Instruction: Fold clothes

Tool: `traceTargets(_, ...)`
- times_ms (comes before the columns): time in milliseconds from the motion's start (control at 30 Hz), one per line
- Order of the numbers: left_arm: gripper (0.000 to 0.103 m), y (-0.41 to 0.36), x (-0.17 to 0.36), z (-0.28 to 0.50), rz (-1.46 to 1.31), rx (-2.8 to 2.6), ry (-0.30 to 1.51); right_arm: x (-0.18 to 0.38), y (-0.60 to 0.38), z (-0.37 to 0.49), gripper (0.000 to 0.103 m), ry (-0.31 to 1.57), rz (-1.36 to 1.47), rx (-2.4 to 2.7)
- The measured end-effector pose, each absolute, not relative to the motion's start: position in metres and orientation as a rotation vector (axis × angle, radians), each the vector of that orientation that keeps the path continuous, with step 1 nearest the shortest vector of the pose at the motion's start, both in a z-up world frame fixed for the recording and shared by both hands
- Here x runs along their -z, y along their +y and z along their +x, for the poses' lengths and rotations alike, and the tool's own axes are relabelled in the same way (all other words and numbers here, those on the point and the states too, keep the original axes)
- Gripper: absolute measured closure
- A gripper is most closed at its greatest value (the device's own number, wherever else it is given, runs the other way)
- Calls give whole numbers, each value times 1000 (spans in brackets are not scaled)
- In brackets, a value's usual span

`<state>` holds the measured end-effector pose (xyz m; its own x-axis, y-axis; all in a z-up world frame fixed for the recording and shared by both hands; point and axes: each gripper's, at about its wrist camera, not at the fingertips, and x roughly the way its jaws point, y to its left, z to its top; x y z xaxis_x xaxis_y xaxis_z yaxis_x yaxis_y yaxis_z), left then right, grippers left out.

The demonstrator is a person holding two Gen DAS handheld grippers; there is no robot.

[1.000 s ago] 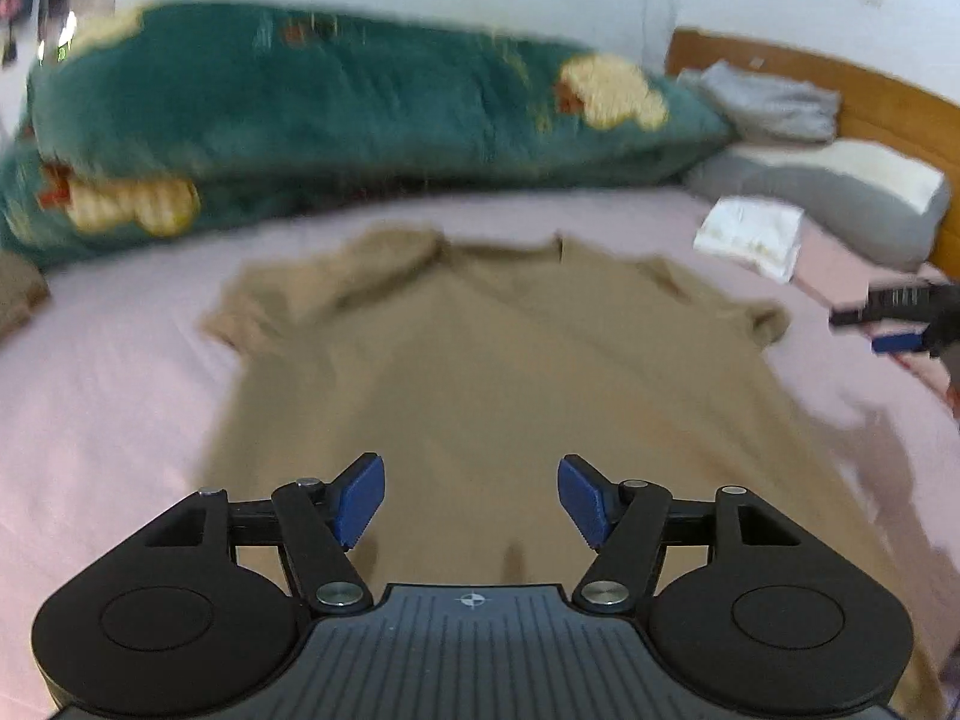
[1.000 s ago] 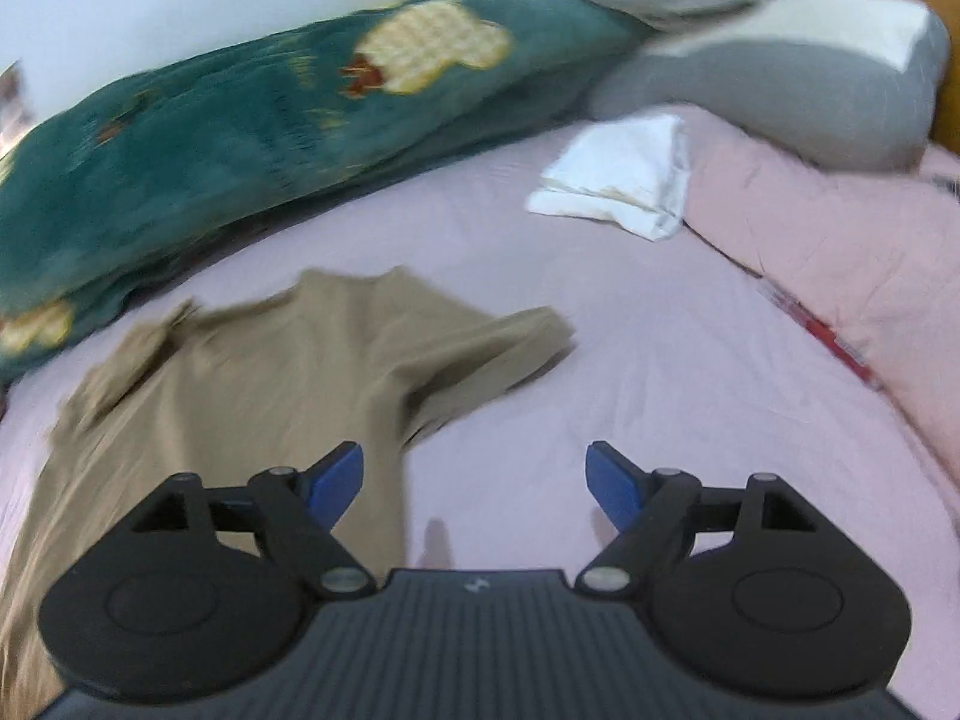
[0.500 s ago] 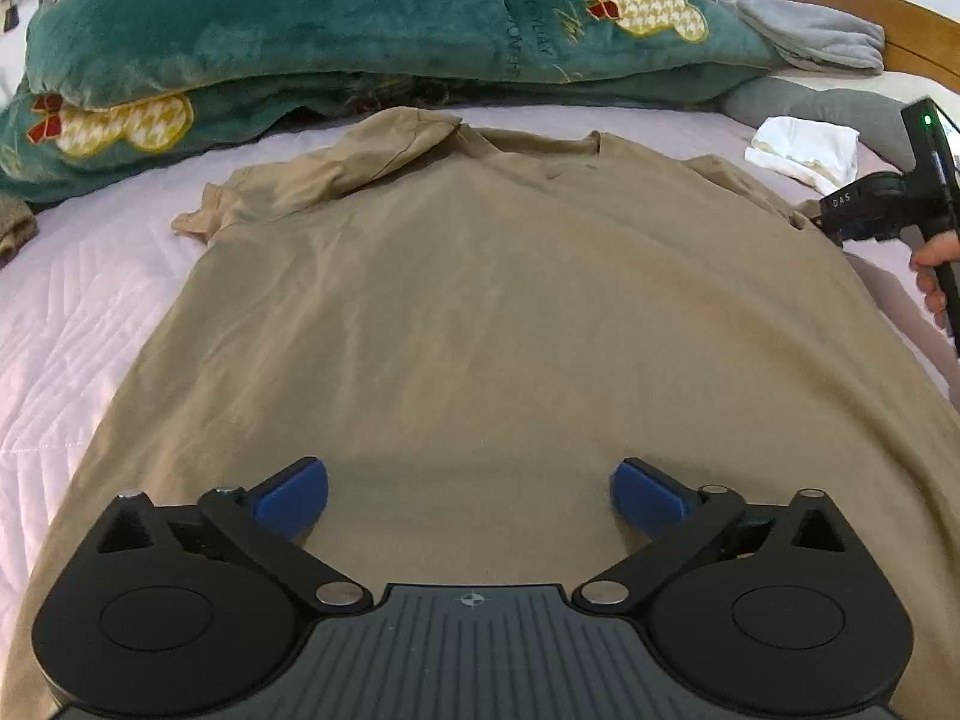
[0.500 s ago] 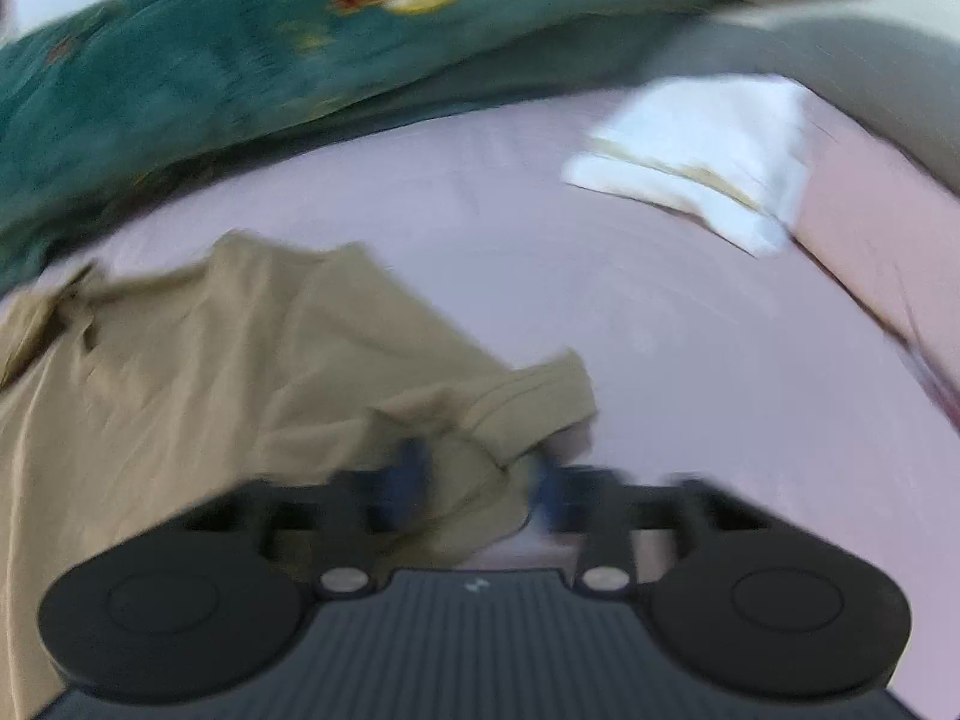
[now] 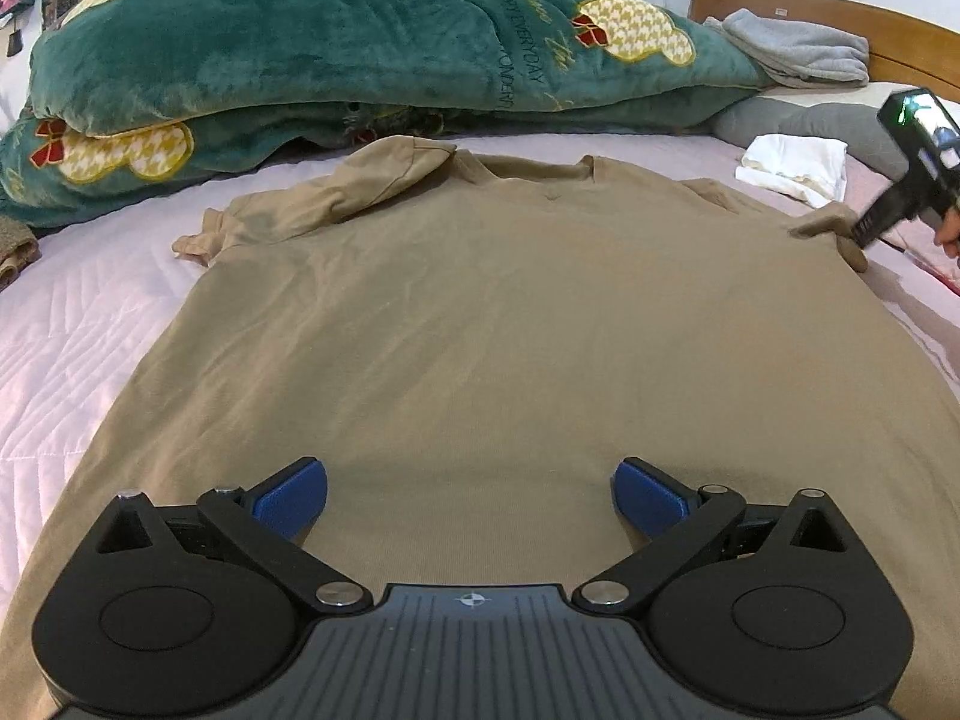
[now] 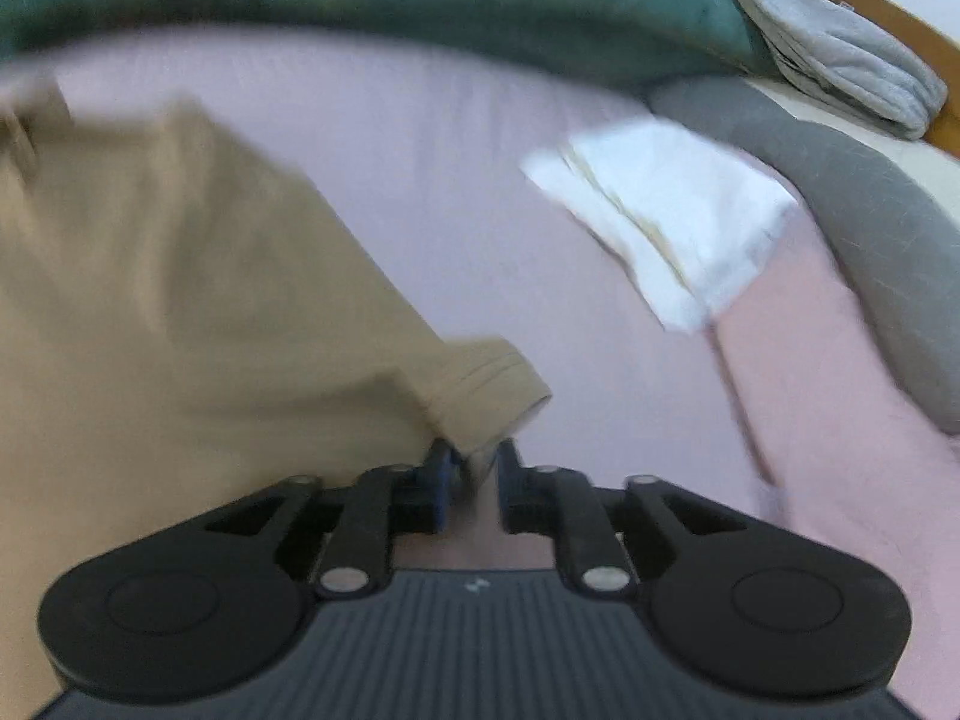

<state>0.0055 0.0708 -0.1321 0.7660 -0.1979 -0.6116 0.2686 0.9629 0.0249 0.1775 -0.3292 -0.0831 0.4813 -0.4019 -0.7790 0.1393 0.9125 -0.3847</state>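
Pink quilted bedding covers the bed, and on it a tan T-shirt lies spread flat, its neckline toward the far side. At the far left edge of the left wrist view a scrap of brown fabric sits on the bedding. The shirt's left sleeve is folded back over the shoulder, close to the long green plush blanket heaped along the far edge of the bed. The left claw hovers low over the shirt's lower part, its blue pads spread wide with nothing between them. Further right, the shirt's other sleeve is pinched at its cuff by the right claw, whose jaws are drawn close together on the fabric; the right wrist view is blurred, so the exact hold is hard to read. In the left wrist view that same claw shows at the right edge, a green light on its body, with the sleeve end bunched at its tip. Beyond it a folded white cloth rests on the bedding, just beside a grey pillow. A grey garment is piled against the wooden headboard at the far right.
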Motion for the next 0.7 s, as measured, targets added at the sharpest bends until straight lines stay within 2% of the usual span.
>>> traceTargets(67, 0, 73, 130, 9, 115, 272, 668, 71, -332, 167, 65, 980, -268, 433)
traceTargets(133, 0, 76, 123, 14, 126, 266, 681, 46, -324, 151, 62, 872, -193, 457)
traceTargets(200, 0, 78, 113, 18, 157, 235, 658, 23, -305, 130, 55, 772, -61, 374)
traceTargets(267, 0, 84, 97, 31, 193, 213, 603, 10, -278, 111, 41, 724, 102, 184)
traceTargets(333, 0, 92, 82, 55, 217, 186, 577, 6, -244, 95, 37, 698, 221, 42)
traceTargets(467, 0, 118, 52, 124, 243, 73, 516, 38, -173, 93, 36, 765, 241, -150)
traceTargets(533, 0, 133, 41, 166, 247, 15, 495, 54, -145, 95, 36, 807, 161, -164)
traceTargets(633, 0, 147, 40, 231, 274, -24, 509, 63, -121, 87, 31, 761, 15, -140)
traceTargets(700, 0, 154, 48, 274, 264, -30, 552, 62, -124, 87, 29, 755, 34, -136)
